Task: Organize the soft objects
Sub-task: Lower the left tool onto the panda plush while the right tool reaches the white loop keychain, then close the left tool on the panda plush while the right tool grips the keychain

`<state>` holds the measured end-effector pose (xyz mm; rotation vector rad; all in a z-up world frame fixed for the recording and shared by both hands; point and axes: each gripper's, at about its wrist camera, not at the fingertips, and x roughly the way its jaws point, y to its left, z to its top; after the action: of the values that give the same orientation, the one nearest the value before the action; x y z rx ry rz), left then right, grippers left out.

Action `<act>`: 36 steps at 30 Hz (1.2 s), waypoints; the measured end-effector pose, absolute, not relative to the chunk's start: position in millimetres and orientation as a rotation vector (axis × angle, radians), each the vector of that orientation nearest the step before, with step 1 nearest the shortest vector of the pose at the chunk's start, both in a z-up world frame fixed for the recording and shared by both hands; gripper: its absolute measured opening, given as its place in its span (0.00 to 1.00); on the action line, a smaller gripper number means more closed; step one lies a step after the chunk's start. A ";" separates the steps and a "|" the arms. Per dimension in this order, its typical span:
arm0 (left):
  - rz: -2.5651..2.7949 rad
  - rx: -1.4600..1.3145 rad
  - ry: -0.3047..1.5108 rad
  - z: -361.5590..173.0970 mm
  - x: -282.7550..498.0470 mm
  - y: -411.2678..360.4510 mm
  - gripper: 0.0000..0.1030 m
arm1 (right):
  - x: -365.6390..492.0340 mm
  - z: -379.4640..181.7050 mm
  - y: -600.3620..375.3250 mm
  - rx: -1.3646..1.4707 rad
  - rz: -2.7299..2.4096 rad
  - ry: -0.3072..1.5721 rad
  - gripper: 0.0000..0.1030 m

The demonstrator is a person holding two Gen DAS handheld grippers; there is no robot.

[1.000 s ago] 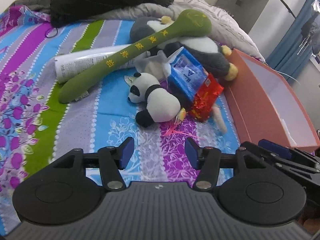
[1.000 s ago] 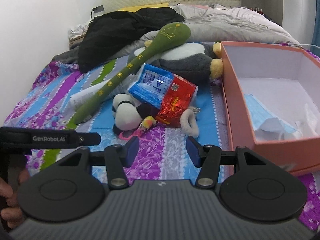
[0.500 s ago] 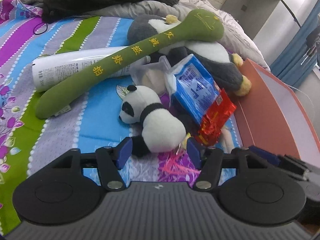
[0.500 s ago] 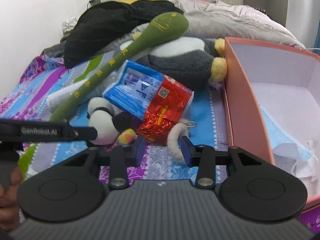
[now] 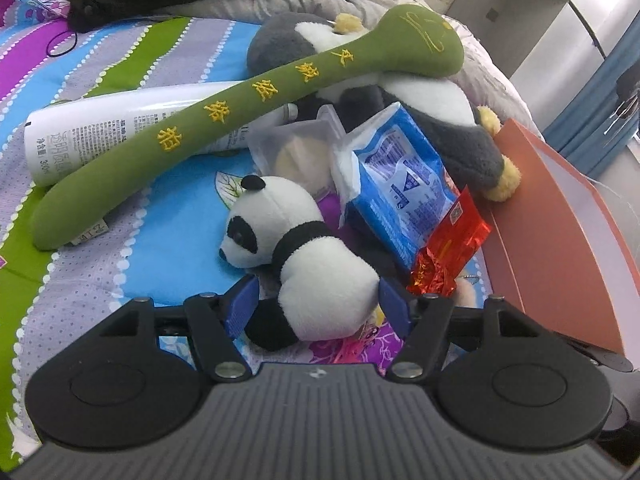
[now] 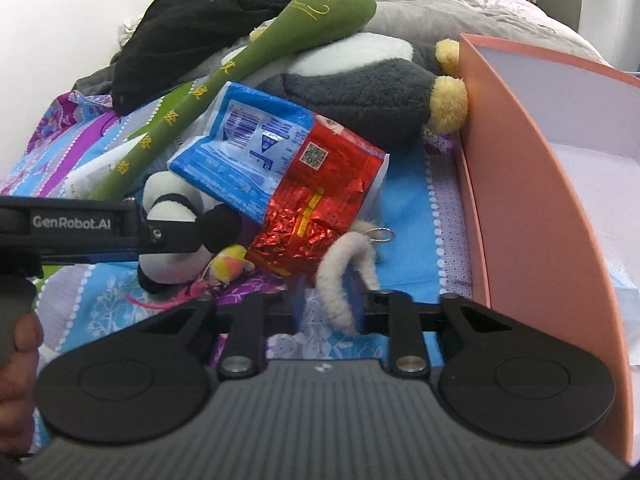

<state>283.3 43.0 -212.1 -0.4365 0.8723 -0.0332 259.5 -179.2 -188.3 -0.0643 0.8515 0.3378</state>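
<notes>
My left gripper (image 5: pixel 318 304) jaws spread around the panda plush (image 5: pixel 304 256) on the bedspread (image 5: pixel 120 240). Only right view shows my right gripper (image 6: pixel 328 312) part-open around a white fuzzy loop (image 6: pixel 340 276); box (image 6: pixel 532 208) beside.

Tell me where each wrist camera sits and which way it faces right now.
Left wrist: behind the left gripper, facing the bed pile; blue fingers straddle the small panda.
Right wrist: behind the right gripper, facing the pink box; fingers flank the white fuzzy loop, and the person's hand shows.
Shared: panda, green plush stick, blue-red packet.
</notes>
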 end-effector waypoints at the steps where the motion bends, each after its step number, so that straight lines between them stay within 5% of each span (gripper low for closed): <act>1: -0.032 -0.437 0.874 -211.9 283.5 43.0 0.68 | 259.3 -188.2 -180.7 -0.058 0.338 0.848 0.22; 8: -0.051 -0.395 0.865 -206.5 273.8 36.2 0.49 | 254.4 -192.8 -180.3 -0.070 0.359 0.861 0.12; 36: -0.111 -0.408 0.956 -189.5 148.7 41.1 0.48 | 147.7 -160.9 -170.6 -0.142 0.417 0.894 0.11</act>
<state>148.7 41.1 -189.5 -0.4085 0.9556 -0.1107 147.7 -170.6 -160.9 -0.1420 0.8942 0.4166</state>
